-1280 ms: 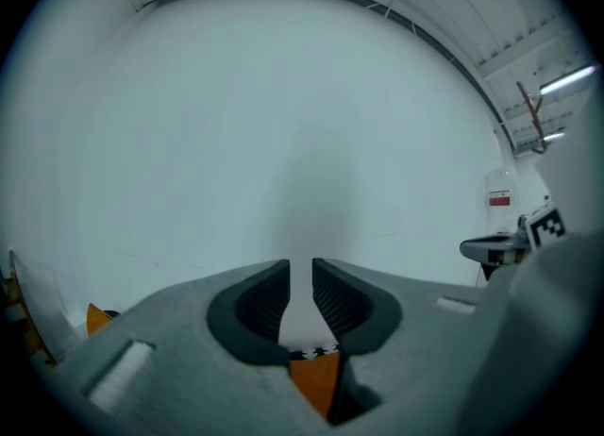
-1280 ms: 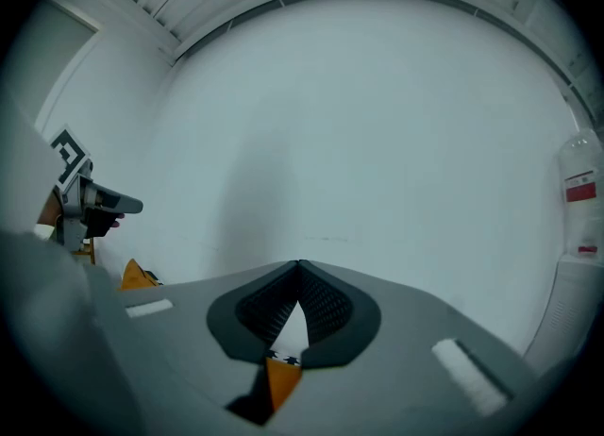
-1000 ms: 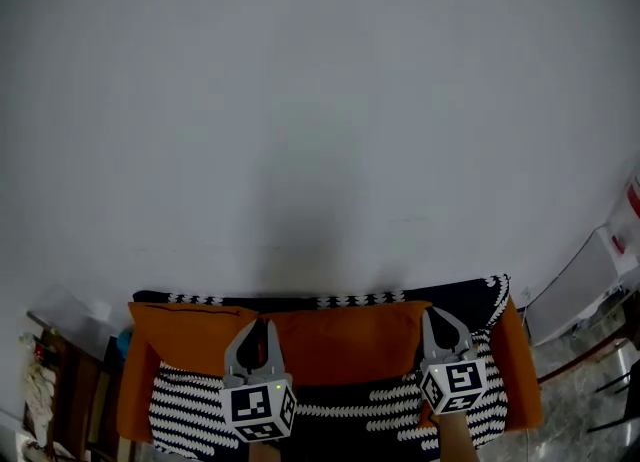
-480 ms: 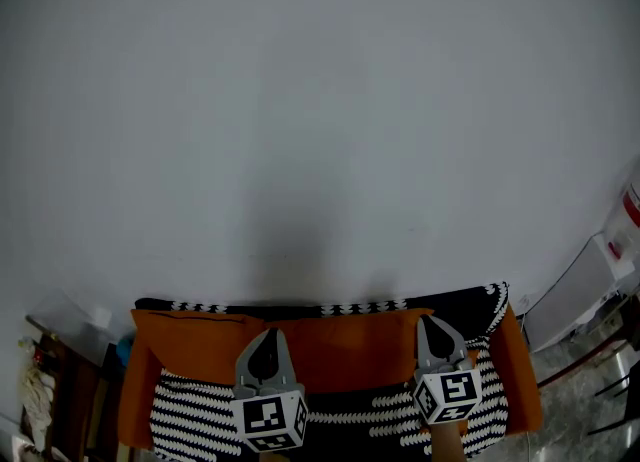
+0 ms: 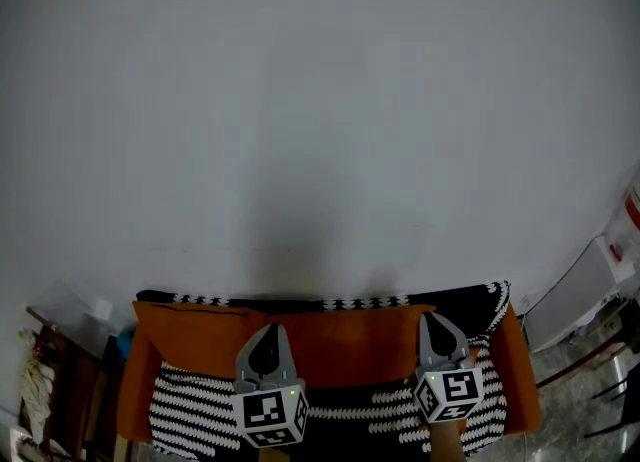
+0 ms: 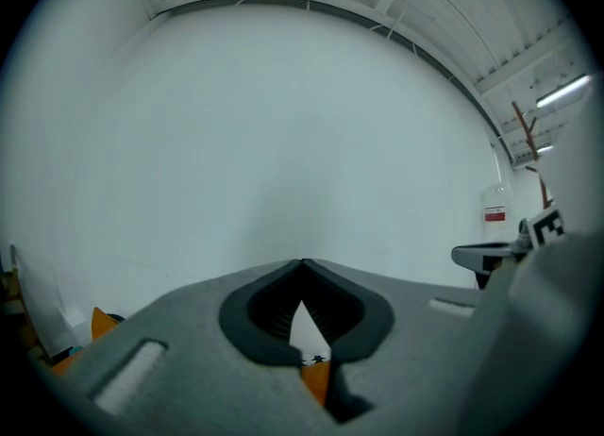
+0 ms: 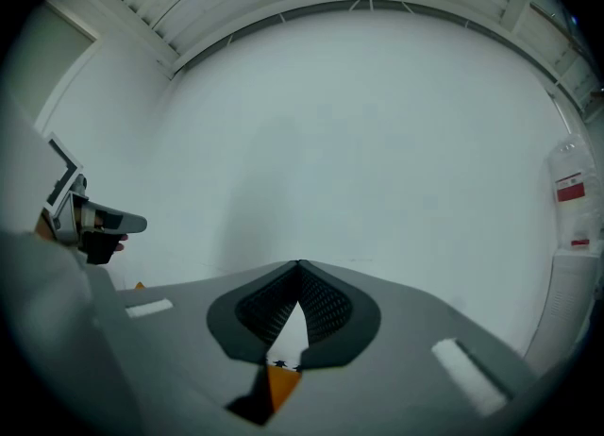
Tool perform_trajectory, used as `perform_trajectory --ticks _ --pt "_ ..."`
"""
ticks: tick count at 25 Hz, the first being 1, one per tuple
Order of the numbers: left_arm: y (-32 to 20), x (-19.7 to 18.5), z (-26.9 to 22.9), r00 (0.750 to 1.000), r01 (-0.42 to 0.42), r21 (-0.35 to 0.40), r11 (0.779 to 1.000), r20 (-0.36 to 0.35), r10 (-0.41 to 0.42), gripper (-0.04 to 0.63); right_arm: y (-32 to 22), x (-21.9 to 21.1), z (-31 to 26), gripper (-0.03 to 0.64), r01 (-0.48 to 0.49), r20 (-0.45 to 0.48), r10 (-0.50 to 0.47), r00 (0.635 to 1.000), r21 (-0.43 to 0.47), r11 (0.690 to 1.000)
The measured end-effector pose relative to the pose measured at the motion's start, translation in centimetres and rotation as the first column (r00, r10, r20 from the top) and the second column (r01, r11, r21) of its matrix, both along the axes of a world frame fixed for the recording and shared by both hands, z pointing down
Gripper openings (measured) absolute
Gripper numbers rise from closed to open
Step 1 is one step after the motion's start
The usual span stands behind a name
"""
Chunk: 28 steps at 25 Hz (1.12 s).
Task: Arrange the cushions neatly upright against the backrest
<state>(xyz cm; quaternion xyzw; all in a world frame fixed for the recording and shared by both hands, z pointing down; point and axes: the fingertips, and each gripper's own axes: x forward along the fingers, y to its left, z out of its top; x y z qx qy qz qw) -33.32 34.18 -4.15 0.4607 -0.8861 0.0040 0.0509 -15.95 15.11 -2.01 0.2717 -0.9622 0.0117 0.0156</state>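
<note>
orange cushion (image 5: 330, 345) is seen low in the head view. its top edge sits just below a black backrest cover (image 5: 465, 298) with white trim, against a pale wall (image 5: 320, 100). a black-and-white striped panel (image 5: 190, 405) lies below the orange; whether it belongs to the same cushion cannot be told.

left hand-held gripper (image 5: 266, 331) and right hand-held gripper (image 5: 434, 318) are held level over the orange face, well apart. each has its jaws fully together. only wall and a sliver of orange are seen through the gap behind the tips, so nothing is judged to be gripped.

risk: with nothing pinched, the cushion can only be nudged.
- it is likely to be skewed by uneven pressure from one side.
- the top may be folded over, or the cushion tipped forward, by a push placed too high.
- the cover could be snagged by the closed tips.
</note>
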Motion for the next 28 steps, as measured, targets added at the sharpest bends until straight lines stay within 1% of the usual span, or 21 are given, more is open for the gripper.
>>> perform_trajectory --ticks 8,13,17,21,24,27,28 --pt "0.7 -0.4 0.1 1.0 0.019 0.02 1.0 -0.016 -0.018 0.005 0.2 0.1 0.0 0.009 -0.005 -0.002 0.005 1.0 0.003 1.0" --pt "0.8 -0.4 -0.1 1.0 0.008 0.014 1.0 -0.007 -0.008 0.005 0.4 0.6 -0.2 0.009 -0.018 -0.002 0.018 1.0 0.007 1.0" --pt "0.6 -0.4 0.0 1.0 -0.008 0.005 1.0 0.003 0.008 0.005 0.3 1.3 -0.2 0.009 -0.048 0.004 0.048 0.999 0.008 0.999" --pt "-0.3 -0.2 0.3 0.999 -0.054 0.003 0.999 0.003 0.054 0.005 0.0 2.6 0.1 0.009 -0.101 -0.005 0.101 0.995 0.005 0.995" --pt "-1.8 0.5 0.5 0.994 -0.109 0.001 0.994 0.004 0.109 0.005 -0.3 4.2 0.2 0.017 -0.144 -0.018 0.145 0.989 0.008 0.989" --pt "-3.9 1.8 1.1 0.983 -0.186 -0.012 0.983 0.001 0.186 0.006 -0.5 6.3 0.8 0.048 -0.203 -0.034 0.203 0.979 0.003 0.979" --pt "-4.6 2.3 1.5 0.977 -0.213 -0.016 0.977 -0.004 0.213 0.021 -0.5 7.0 1.1 0.063 -0.224 -0.041 0.224 0.974 0.0 0.975"
